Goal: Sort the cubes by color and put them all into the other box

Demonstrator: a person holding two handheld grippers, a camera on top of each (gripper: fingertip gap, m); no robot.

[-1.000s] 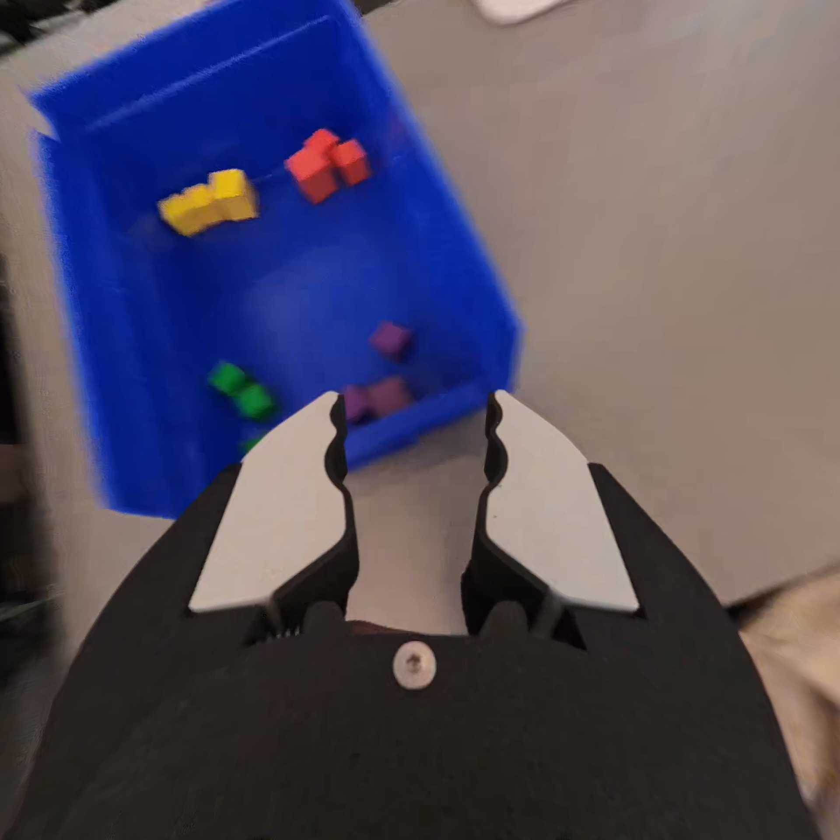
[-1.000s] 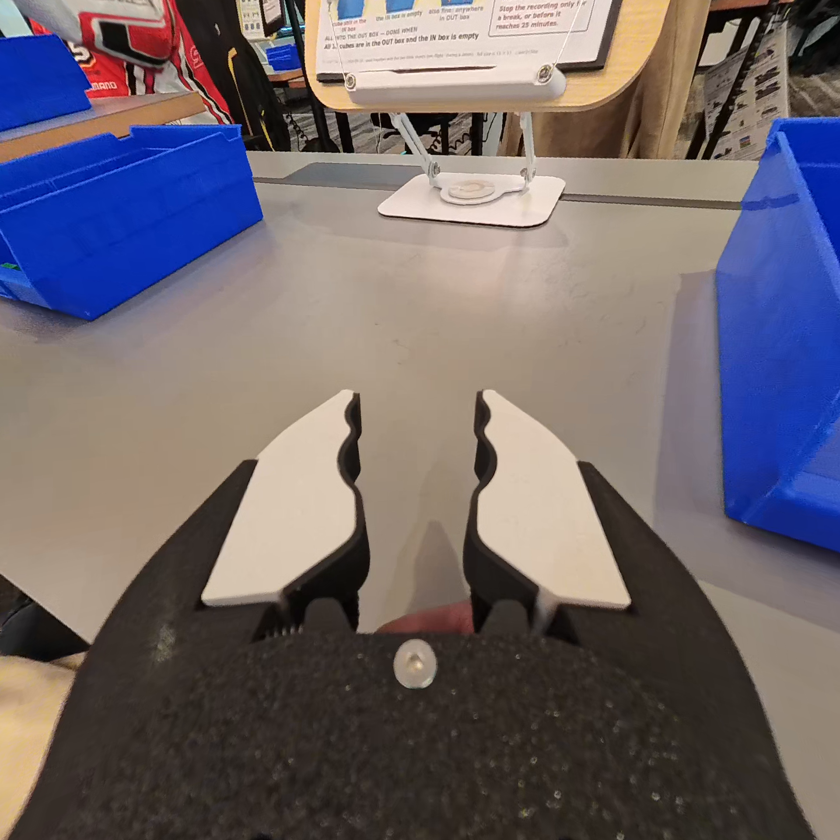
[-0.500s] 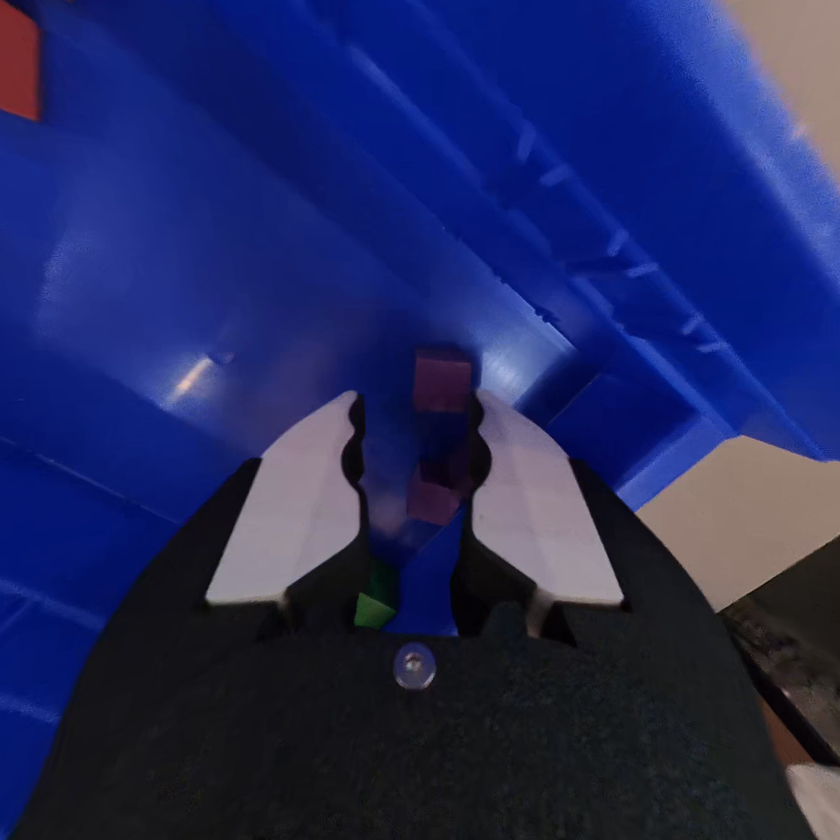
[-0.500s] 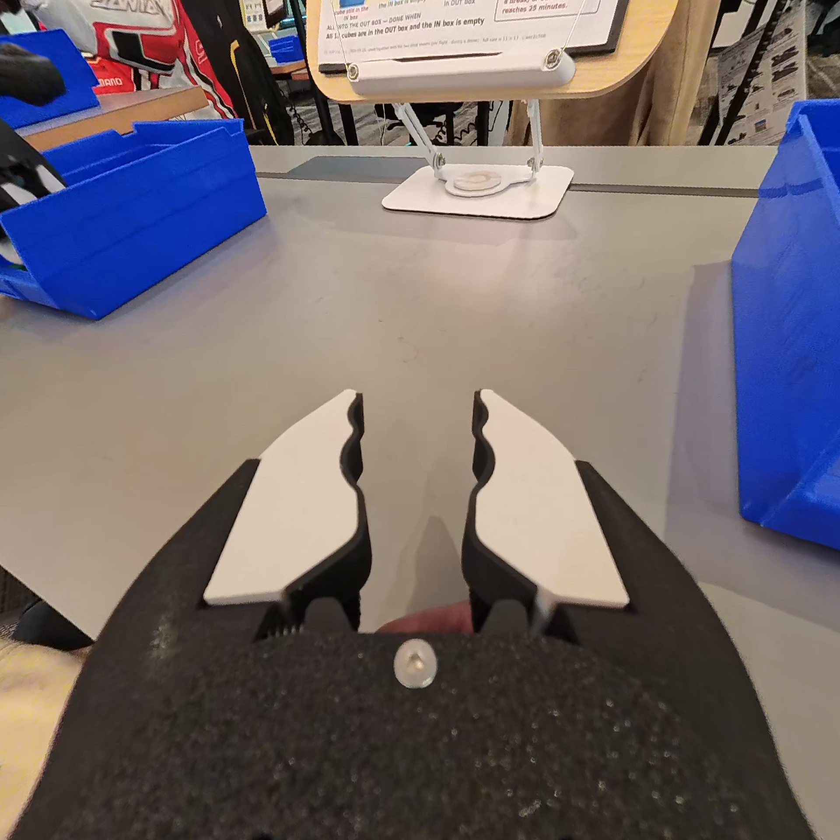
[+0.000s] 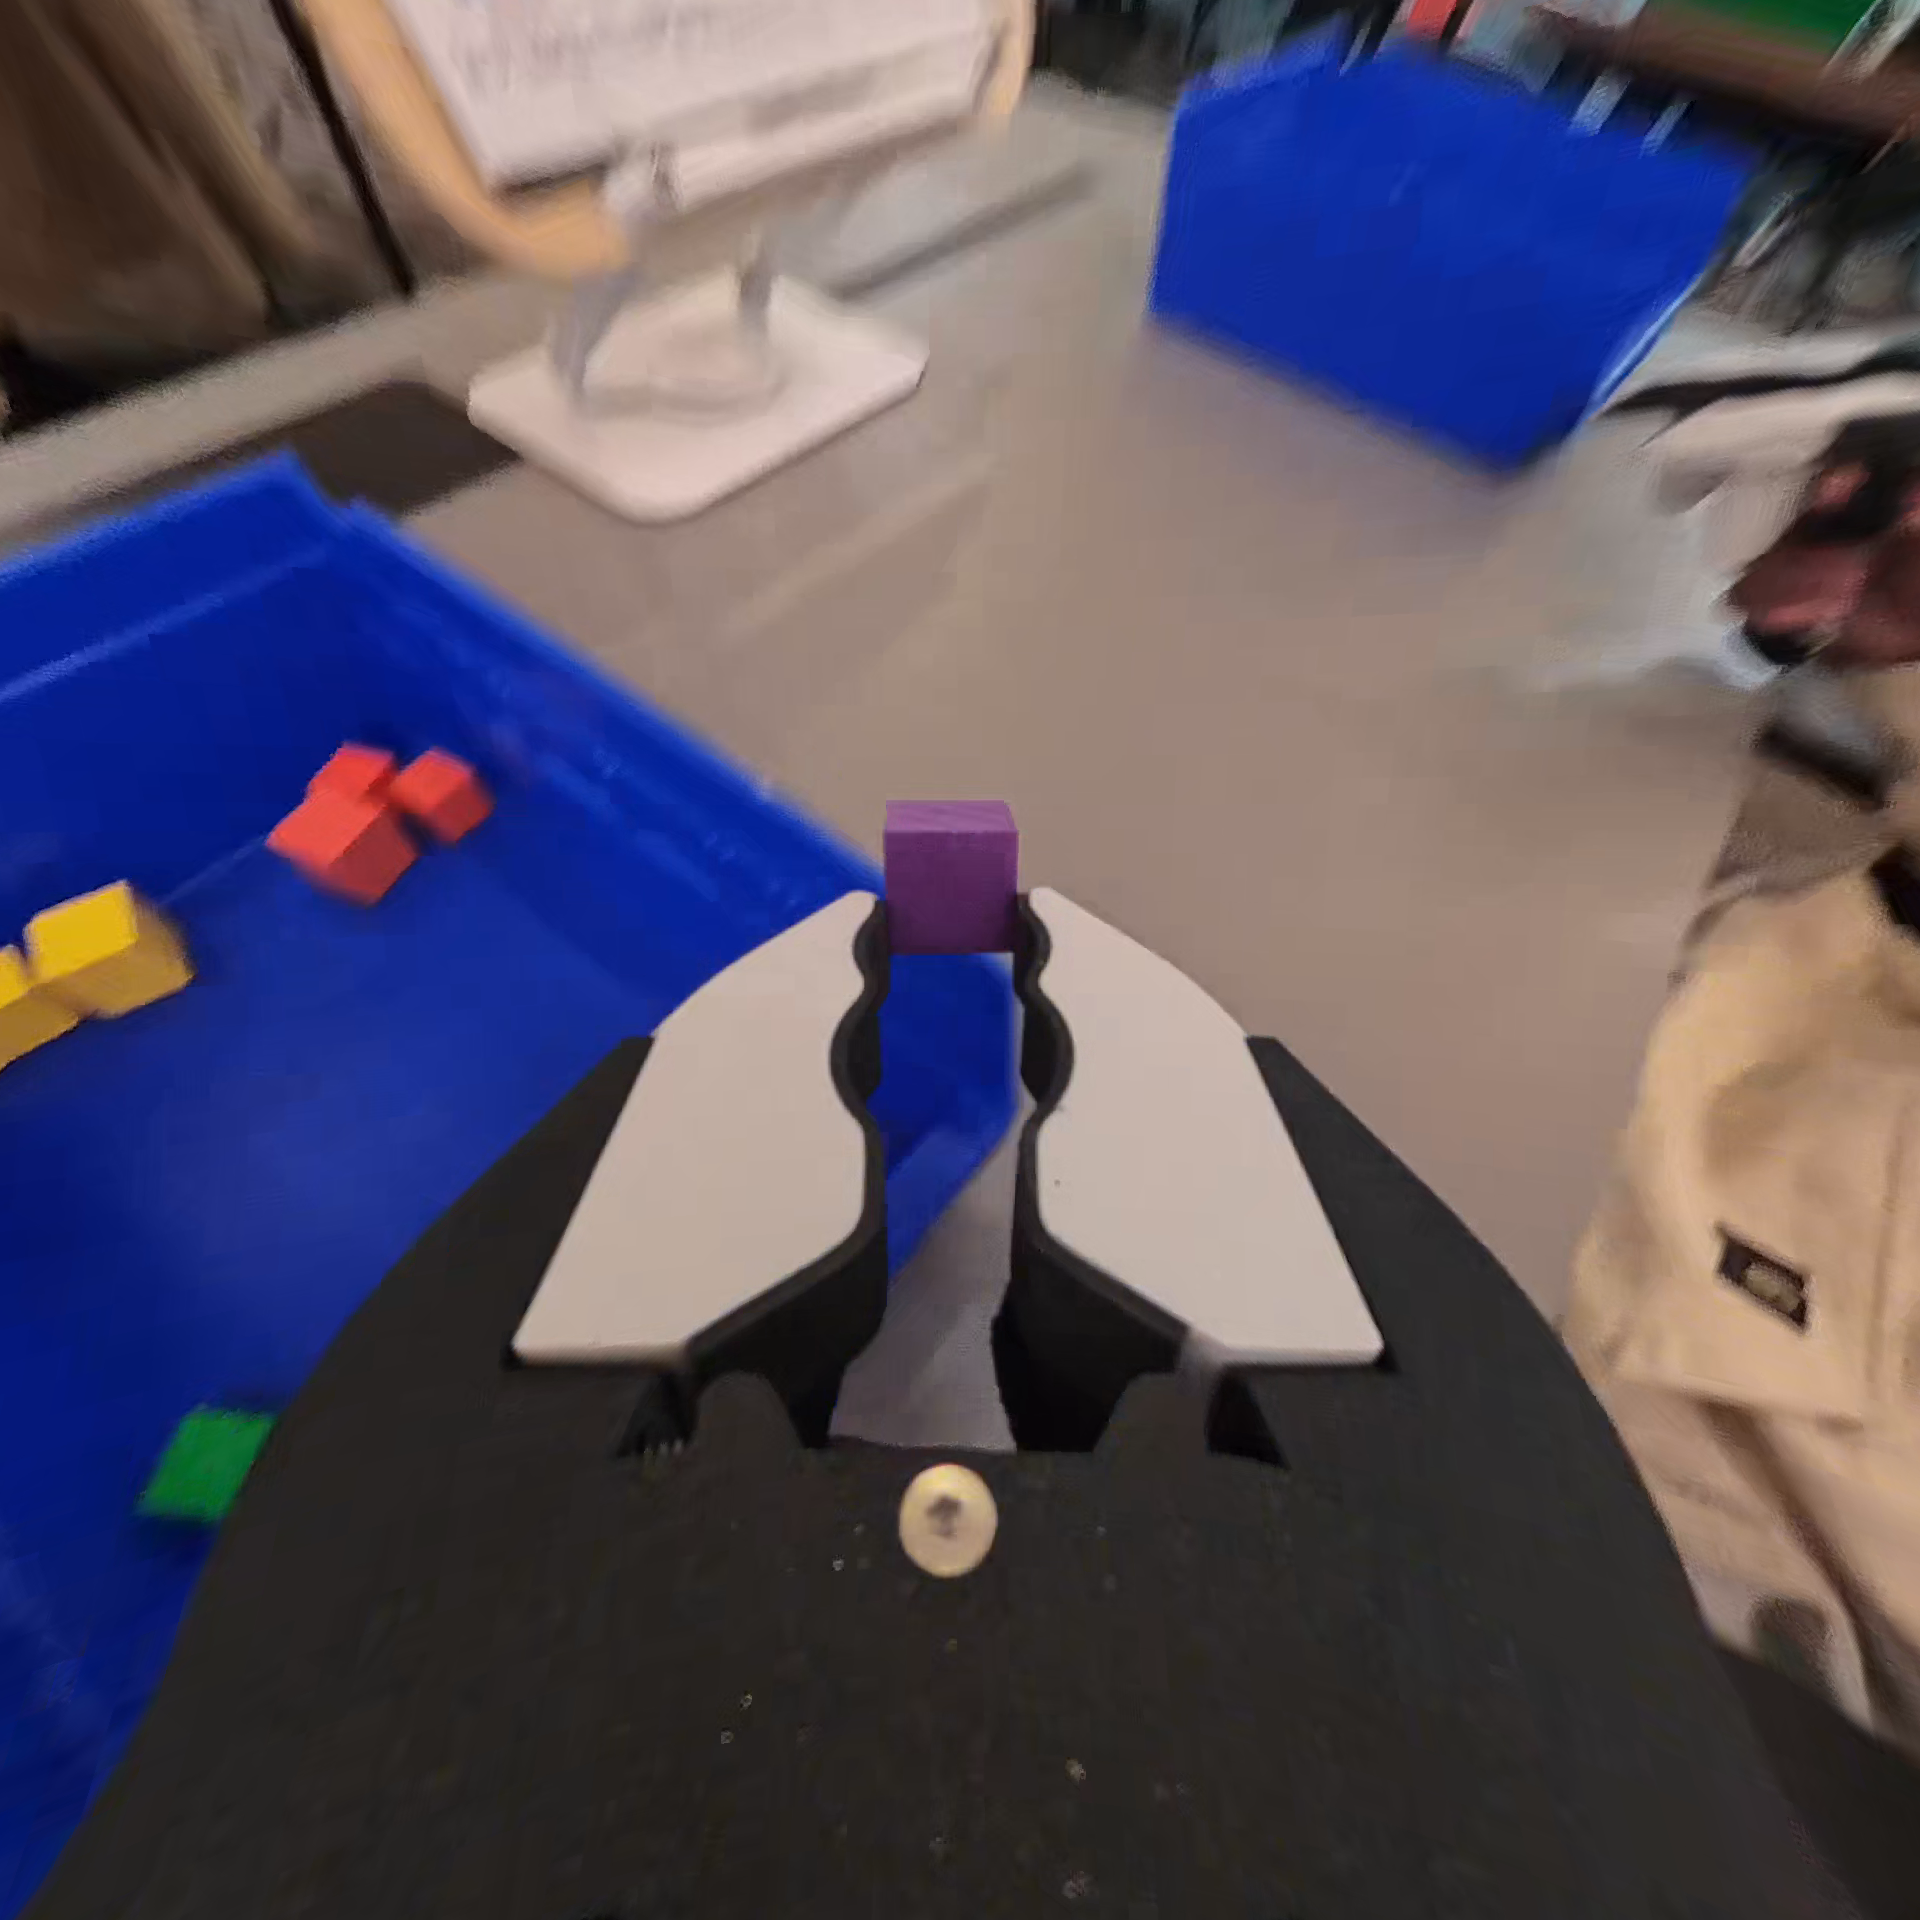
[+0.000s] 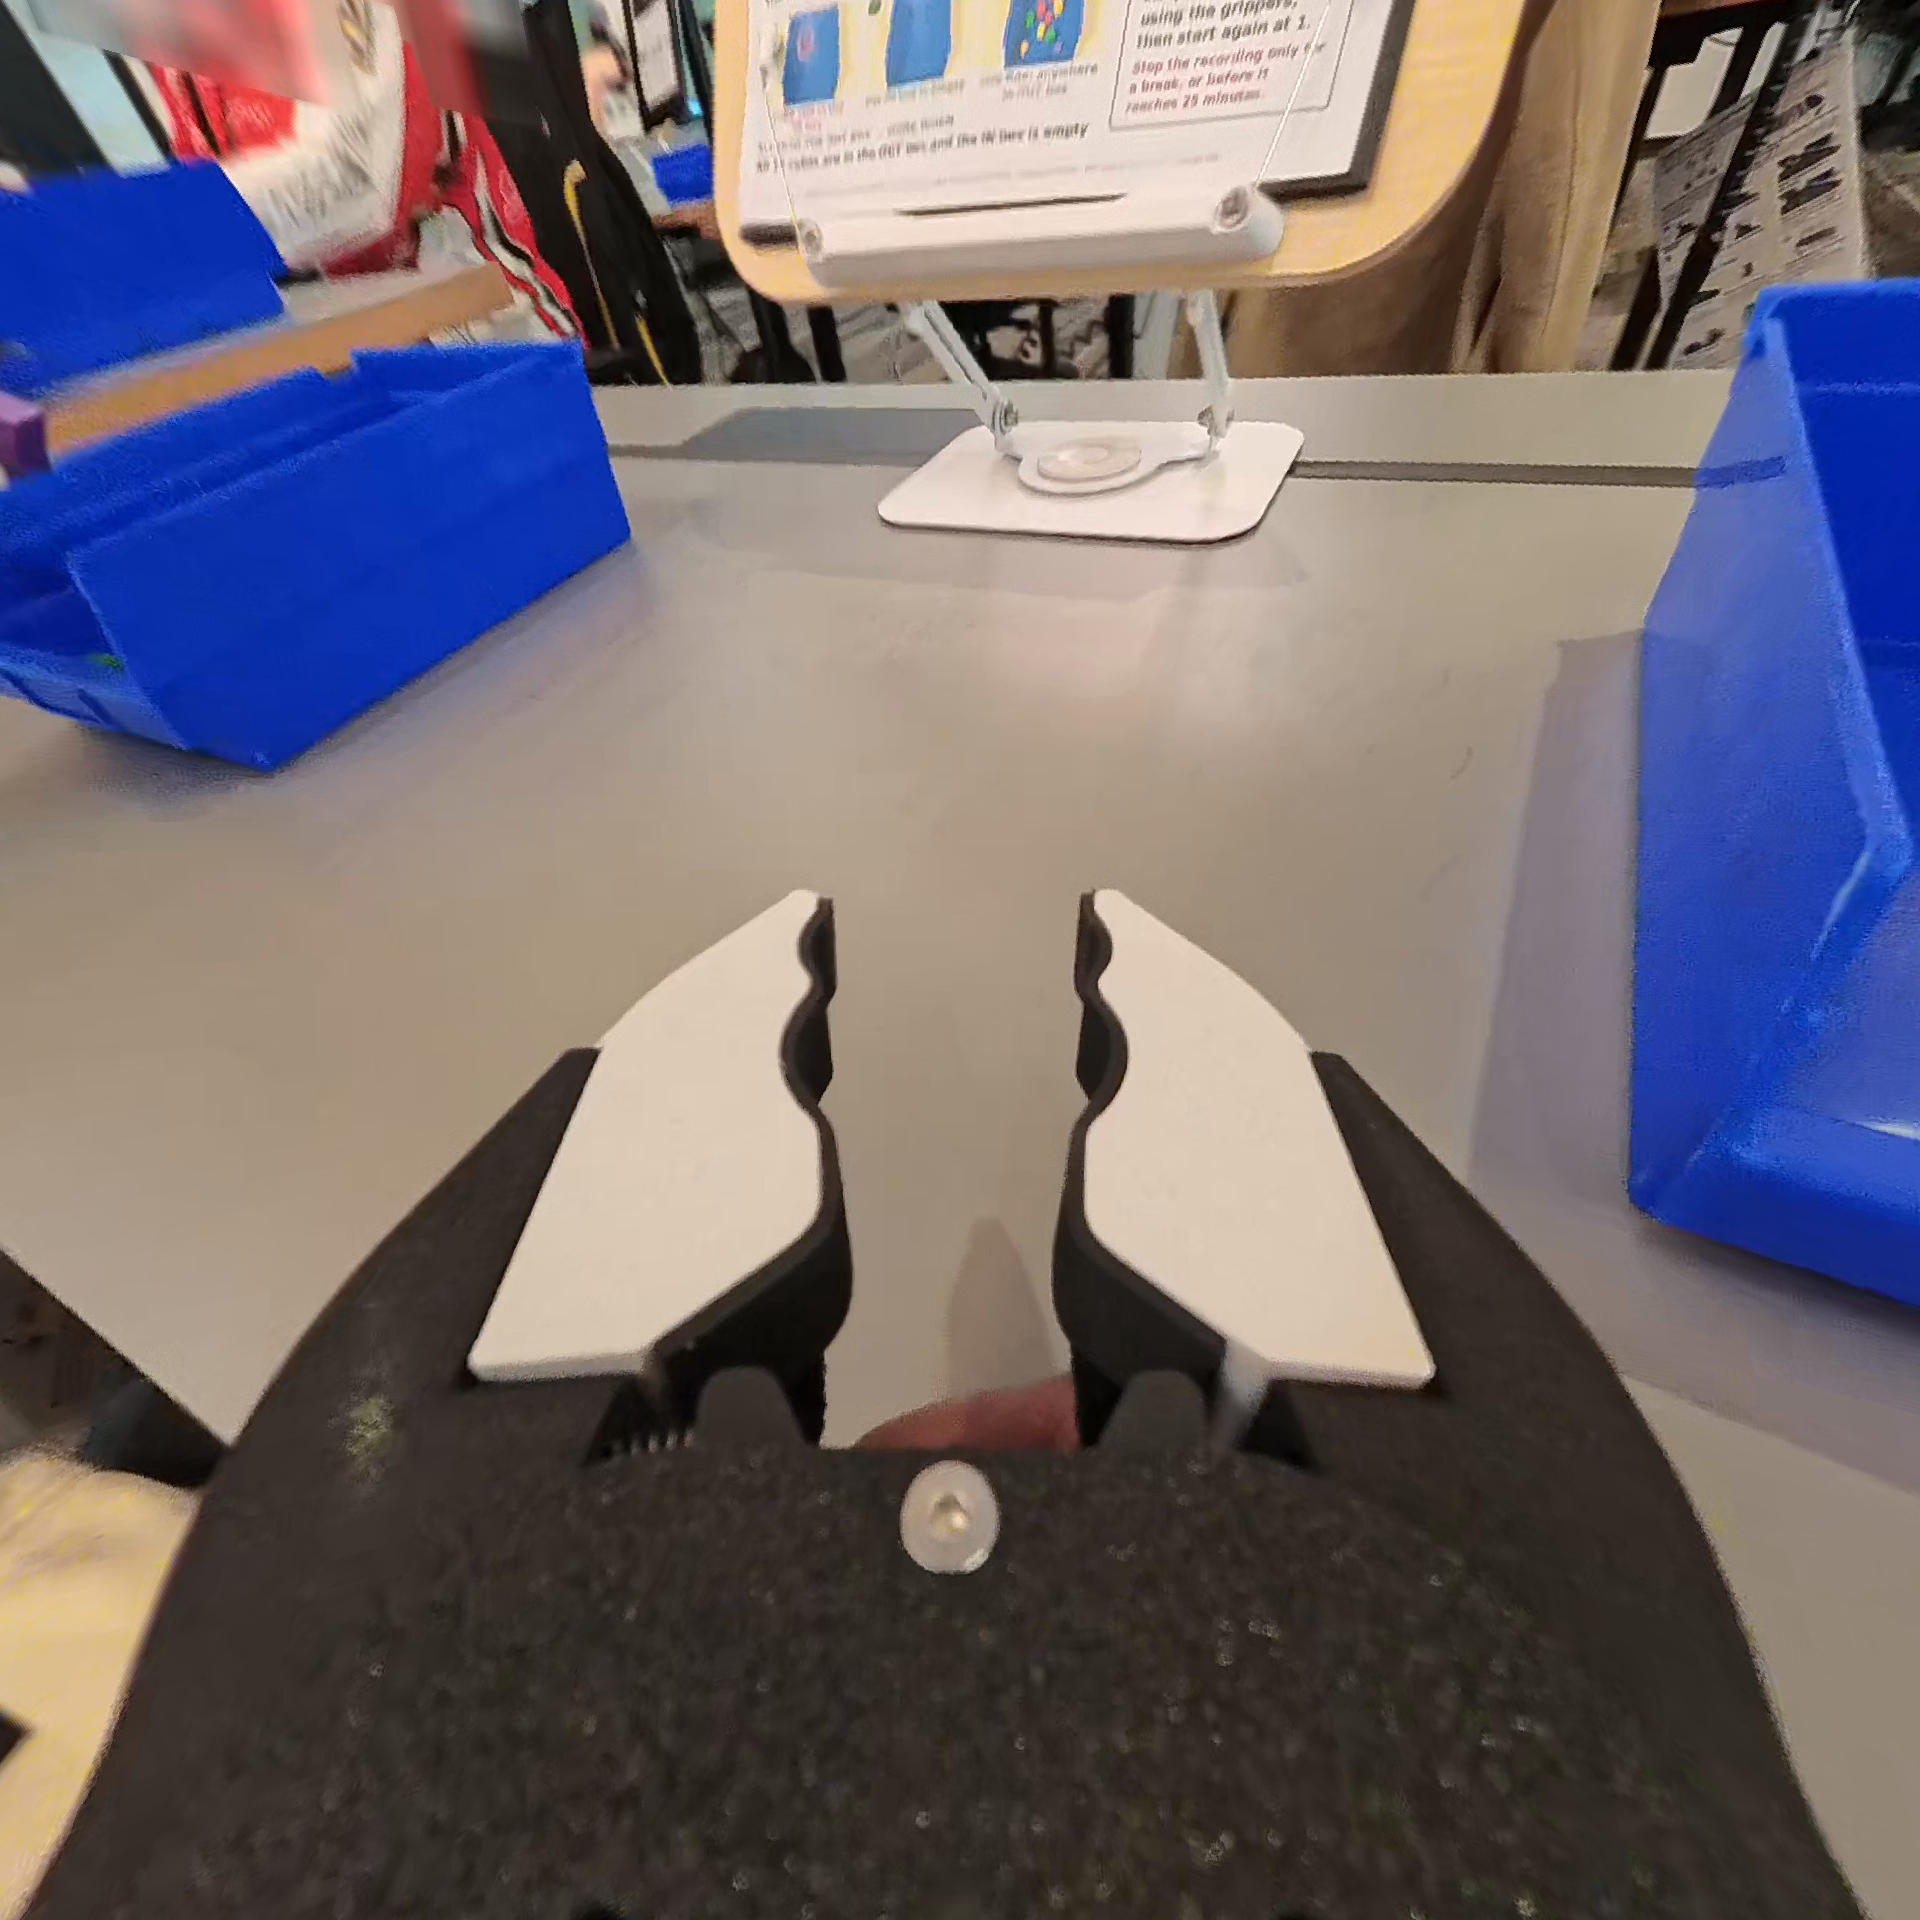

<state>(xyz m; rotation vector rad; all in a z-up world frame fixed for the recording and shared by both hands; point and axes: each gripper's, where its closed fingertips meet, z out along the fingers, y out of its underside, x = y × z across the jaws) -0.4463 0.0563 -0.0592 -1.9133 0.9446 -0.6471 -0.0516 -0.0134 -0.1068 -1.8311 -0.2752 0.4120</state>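
Observation:
My left gripper (image 5: 951,914) is shut on a purple cube (image 5: 950,875) and holds it above the near right corner of a blue box (image 5: 623,727). That box holds red cubes (image 5: 379,816), yellow cubes (image 5: 88,961) and a green cube (image 5: 203,1463). A second blue box (image 5: 1434,239) stands far right on the grey table. My right gripper (image 6: 954,909) is open and empty above the table (image 6: 1039,727), between the left box (image 6: 312,551) and the right box (image 6: 1787,883). The purple cube (image 6: 21,434) shows at the left edge of the right wrist view.
A white stand (image 6: 1091,478) carrying a wooden board with a printed sheet (image 6: 1060,114) is at the back middle of the table. A person's beige clothing (image 5: 1766,1195) is at the right in the left wrist view. More blue boxes (image 6: 125,260) stand behind at left. One gripper's finger ends stand about 40 centimetres off the other's.
My left gripper dipped into the left box, closed on a purple cube and lifted it out above the box's corner. My right gripper stayed open and barely moved.

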